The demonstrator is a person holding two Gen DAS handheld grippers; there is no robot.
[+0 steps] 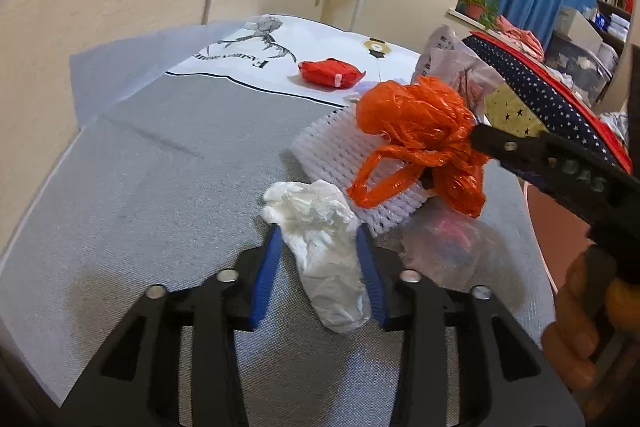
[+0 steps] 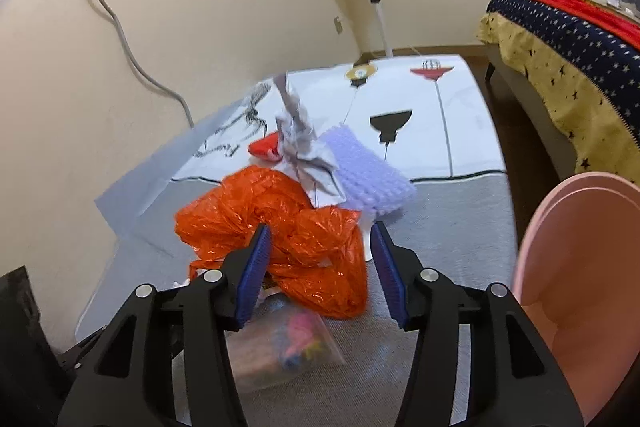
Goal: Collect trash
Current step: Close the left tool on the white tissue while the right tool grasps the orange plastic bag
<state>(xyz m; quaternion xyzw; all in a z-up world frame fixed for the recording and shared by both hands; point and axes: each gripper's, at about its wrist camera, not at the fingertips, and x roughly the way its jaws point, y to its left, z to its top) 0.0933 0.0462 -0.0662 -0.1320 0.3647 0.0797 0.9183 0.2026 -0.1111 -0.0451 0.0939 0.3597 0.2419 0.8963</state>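
My left tongs (image 1: 320, 267) pinch the white tissue wad (image 1: 320, 227) at lower centre; right tongs (image 2: 320, 267) gape around the orange bag (image 2: 276, 227), so I'd close squarely before lifting toward the pink bin (image 2: 580, 267).

grey cloth (image 1: 160, 163), foam net (image 1: 332, 143), red packet (image 1: 330, 73)

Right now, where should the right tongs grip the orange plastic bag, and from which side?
Grip the bunched middle of the orange plastic bag, coming down from the near side. It lies crumpled in a soft heap, partly on the white foam net, so its thick folds suit the tongs better than its thin handle loop.
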